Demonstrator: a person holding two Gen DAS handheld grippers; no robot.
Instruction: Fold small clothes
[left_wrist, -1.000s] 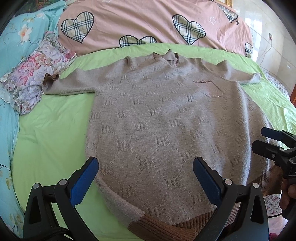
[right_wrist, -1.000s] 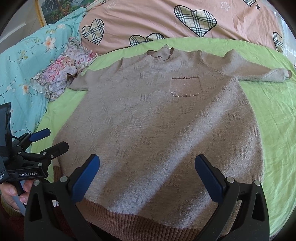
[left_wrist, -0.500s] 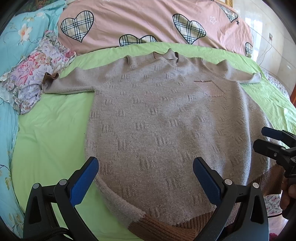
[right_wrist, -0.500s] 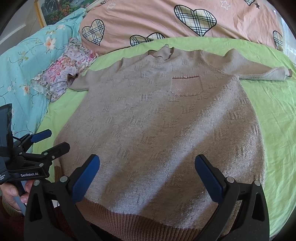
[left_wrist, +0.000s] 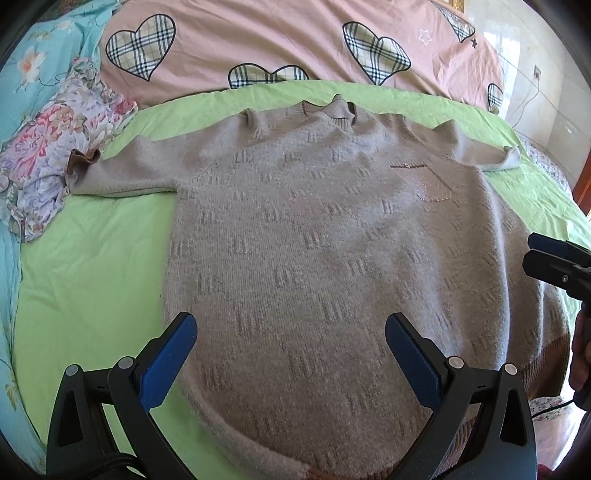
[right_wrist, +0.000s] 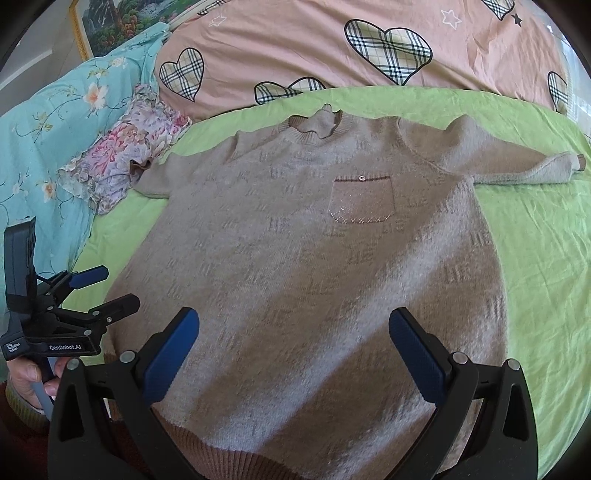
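Between your two tools lies the near hem of the sweater (left_wrist: 332, 258), and neither has hold of it. Your left gripper (left_wrist: 290, 341) hangs with its blue pads spread wide over the near left part of the knit, gripping nothing; your right gripper (right_wrist: 293, 341) is spread just as wide above the near right part, also bare. You seem to hold both low and near so each can drop onto a hem corner or side edge for the first fold. Laid face up on the green sheet (left_wrist: 92, 266), the sweater has its collar at the far side and its ribbed brown hem toward you. It is a fuzzy grey-beige knit with a repeating woven motif and a small chest pocket (right_wrist: 362, 201) edged in brown. Both sleeves reach outward, the left cuff touching the floral cloth (left_wrist: 55, 166), the right sleeve lying straight across the sheet. Beyond it sits the pink quilt (right_wrist: 332, 48) with checked hearts. No fold looks begun yet.
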